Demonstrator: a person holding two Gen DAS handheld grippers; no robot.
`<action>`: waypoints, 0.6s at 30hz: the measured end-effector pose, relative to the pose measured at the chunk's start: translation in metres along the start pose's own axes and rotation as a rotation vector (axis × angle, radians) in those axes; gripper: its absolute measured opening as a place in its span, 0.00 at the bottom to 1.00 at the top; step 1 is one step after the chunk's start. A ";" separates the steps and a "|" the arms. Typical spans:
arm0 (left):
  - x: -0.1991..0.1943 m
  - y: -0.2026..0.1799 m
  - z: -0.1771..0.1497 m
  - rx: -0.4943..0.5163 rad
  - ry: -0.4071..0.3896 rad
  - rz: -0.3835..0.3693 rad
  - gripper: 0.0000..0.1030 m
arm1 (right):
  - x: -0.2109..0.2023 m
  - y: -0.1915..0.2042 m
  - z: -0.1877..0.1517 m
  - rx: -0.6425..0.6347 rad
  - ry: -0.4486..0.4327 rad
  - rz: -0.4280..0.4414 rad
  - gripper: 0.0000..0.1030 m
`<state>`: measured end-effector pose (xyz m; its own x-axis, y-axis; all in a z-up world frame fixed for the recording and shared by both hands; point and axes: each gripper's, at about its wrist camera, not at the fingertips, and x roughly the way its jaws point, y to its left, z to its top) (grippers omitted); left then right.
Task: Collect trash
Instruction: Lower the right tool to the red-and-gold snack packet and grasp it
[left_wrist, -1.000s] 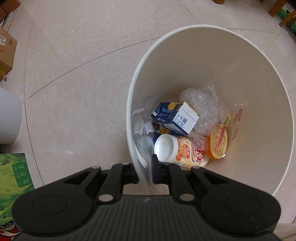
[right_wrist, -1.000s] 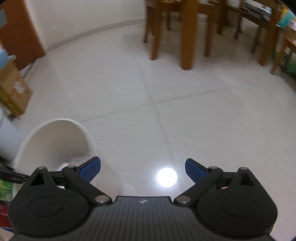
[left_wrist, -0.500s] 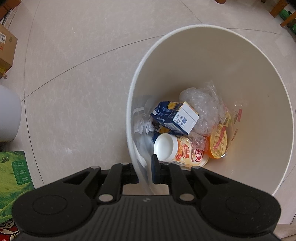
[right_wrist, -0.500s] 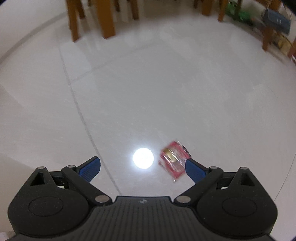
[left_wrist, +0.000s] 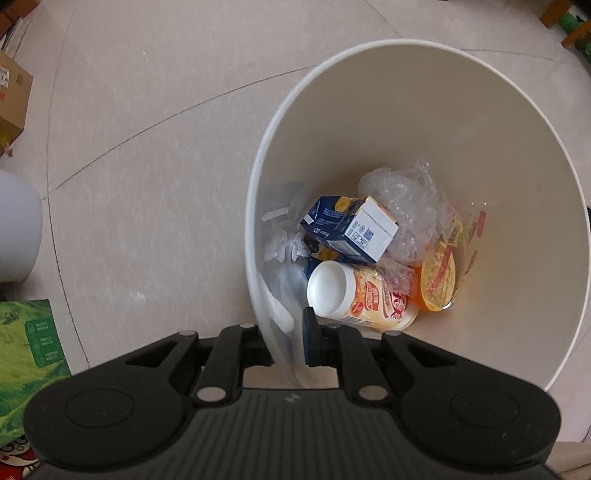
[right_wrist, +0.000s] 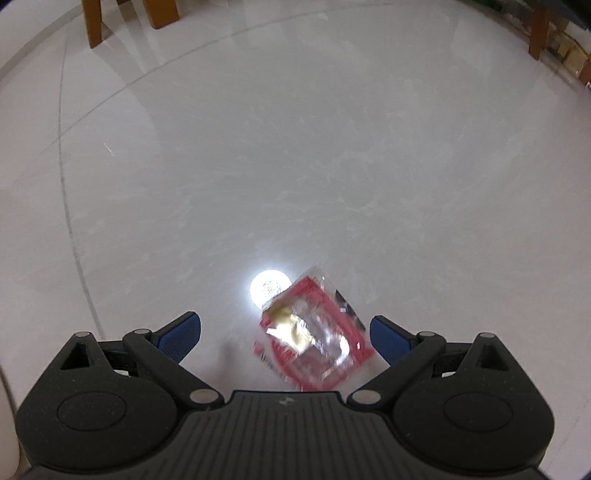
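In the left wrist view my left gripper (left_wrist: 286, 341) is shut on the near rim of a white trash bin (left_wrist: 535, 155). Inside the bin lie a blue and white carton (left_wrist: 351, 229), a white-capped drink bottle (left_wrist: 362, 299), crumpled clear plastic (left_wrist: 402, 206) and an orange lidded cup (left_wrist: 437, 280). In the right wrist view my right gripper (right_wrist: 284, 332) stands open above the floor. A red and clear snack wrapper (right_wrist: 314, 336) lies on the tiles between its blue fingertips, nearer the right one.
Pale glossy floor tiles (right_wrist: 295, 147) with a bright lamp reflection (right_wrist: 267, 290) spread ahead of the right gripper. Wooden chair legs (right_wrist: 96, 22) stand at the far left. By the bin are a cardboard box (left_wrist: 13, 96), a white rounded object (left_wrist: 16, 229) and a green package (left_wrist: 27, 354).
The right gripper swung away from the bin toward open floor and closed in on the red wrapper, which now sits between its fingers. The left gripper kept its hold on the bin rim.
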<state>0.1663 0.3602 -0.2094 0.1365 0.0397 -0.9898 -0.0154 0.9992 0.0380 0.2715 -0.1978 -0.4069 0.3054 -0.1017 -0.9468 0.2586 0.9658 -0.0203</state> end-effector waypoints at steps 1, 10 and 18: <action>0.001 0.000 0.000 -0.003 0.003 0.001 0.10 | 0.004 -0.001 0.002 -0.004 -0.004 -0.002 0.97; 0.006 -0.001 0.002 -0.007 0.020 0.009 0.10 | 0.024 -0.006 0.010 0.017 0.071 0.086 0.97; 0.005 -0.001 0.002 -0.002 0.018 0.002 0.10 | 0.026 0.014 -0.008 -0.117 0.144 0.111 0.96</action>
<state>0.1686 0.3598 -0.2137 0.1186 0.0417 -0.9921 -0.0180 0.9990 0.0398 0.2752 -0.1850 -0.4341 0.1898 0.0343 -0.9812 0.1200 0.9911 0.0579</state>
